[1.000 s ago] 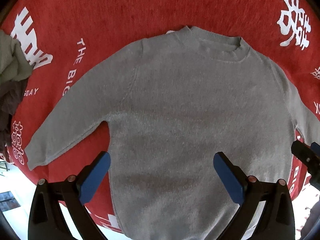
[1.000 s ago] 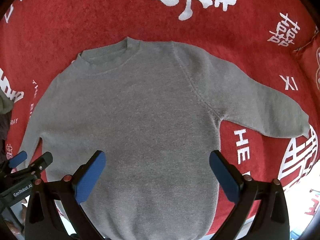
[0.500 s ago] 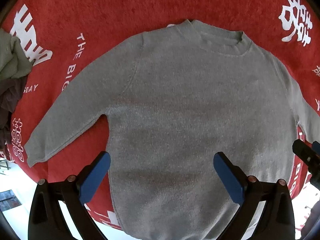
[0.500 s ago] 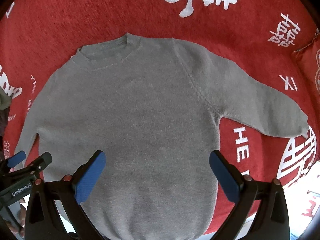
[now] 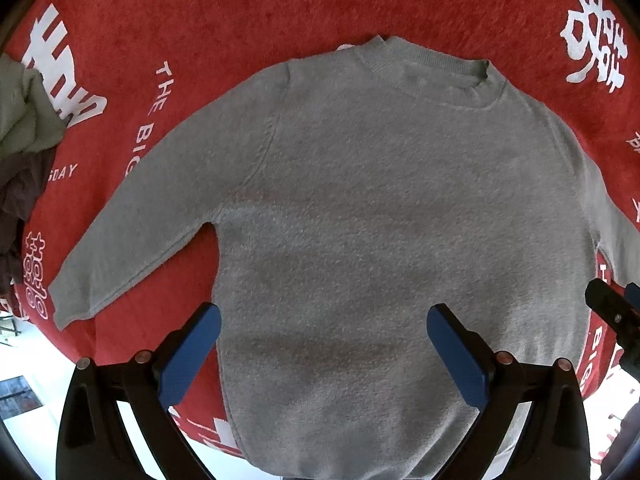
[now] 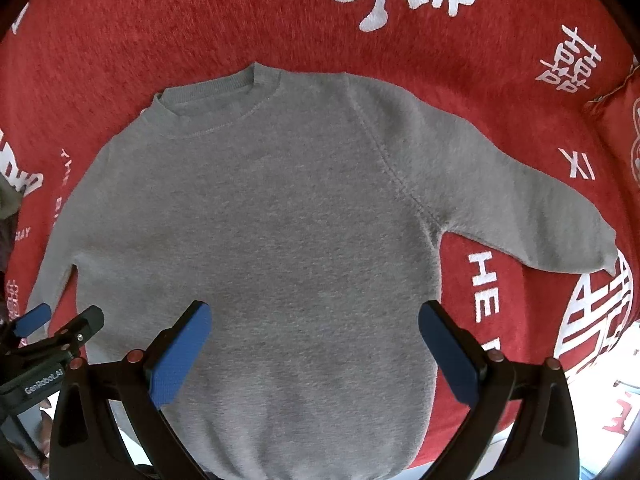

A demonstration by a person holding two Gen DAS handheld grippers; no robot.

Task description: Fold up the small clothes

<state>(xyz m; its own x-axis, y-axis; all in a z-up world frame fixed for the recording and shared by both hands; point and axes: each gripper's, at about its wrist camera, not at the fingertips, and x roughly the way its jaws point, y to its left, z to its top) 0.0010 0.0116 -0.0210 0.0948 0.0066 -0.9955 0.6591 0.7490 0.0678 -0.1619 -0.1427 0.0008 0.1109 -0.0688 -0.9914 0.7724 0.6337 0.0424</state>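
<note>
A small grey sweater (image 5: pixel 372 216) (image 6: pixel 272 224) lies flat on a red blanket (image 5: pixel 280 8) (image 6: pixel 200 20), collar away from me and both sleeves spread outward. My left gripper (image 5: pixel 323 332) hovers open above the lower left part of its body, nothing between the blue pads. My right gripper (image 6: pixel 314 328) hovers open above the lower right part, also holding nothing. The right gripper's tip (image 5: pixel 612 308) shows at the right edge of the left wrist view. The left gripper's tip (image 6: pixel 60 328) shows at the left edge of the right wrist view. The hem lies at the blanket's near edge.
A pile of other clothes (image 5: pixel 24 148), pale green over dark brown, sits at the blanket's left side. White lettering and characters are printed on the blanket. A red cushion (image 6: pixel 616 120) lies at the far right. Bright floor shows below the blanket's near edge.
Both views have slid slightly, so the sweater sits a little lower in each frame. Both grippers stay open and the sweater has not been touched.
</note>
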